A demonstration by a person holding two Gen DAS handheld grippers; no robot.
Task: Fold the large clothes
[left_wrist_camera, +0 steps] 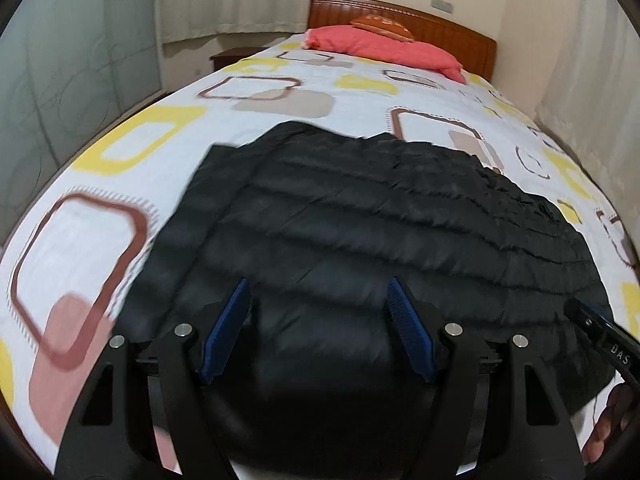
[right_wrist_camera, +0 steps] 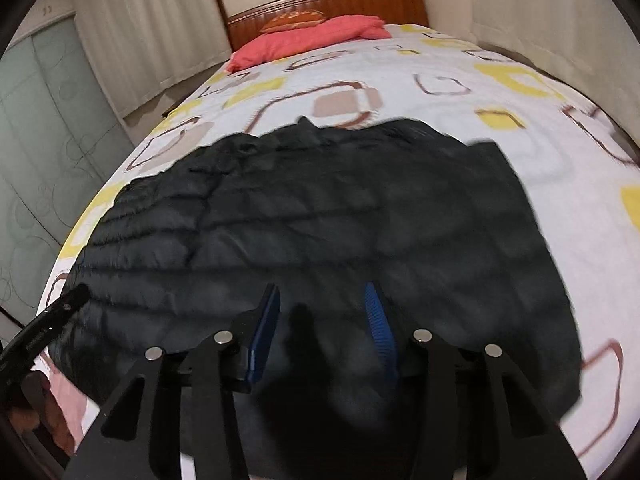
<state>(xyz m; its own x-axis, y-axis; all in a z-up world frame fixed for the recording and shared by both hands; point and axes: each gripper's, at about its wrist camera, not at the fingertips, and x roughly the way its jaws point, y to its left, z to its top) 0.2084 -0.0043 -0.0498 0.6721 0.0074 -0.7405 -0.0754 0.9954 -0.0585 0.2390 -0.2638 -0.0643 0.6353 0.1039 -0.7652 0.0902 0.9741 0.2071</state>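
While jaws gape | left gripper (left_wrist_camera: 318,308), right gripper (right_wrist_camera: 322,312) | over jacket (left_wrist_camera: 380,208)

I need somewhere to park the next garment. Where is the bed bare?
Bare sheet runs between the black puffer jacket and the pink pillow at the headboard, plus strips on both sides of the jacket. The near end is crowded: the jacket covers it, with both hand-held grippers above.

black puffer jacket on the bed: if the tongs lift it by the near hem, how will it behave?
The jacket is likely floppy: it lies limp on the bedsheet, so the rest would drape and trail. Probably light for its bulk, judging by the puffy quilted channels. The shell looks smooth, so it may slip between the left tongs or right tongs.
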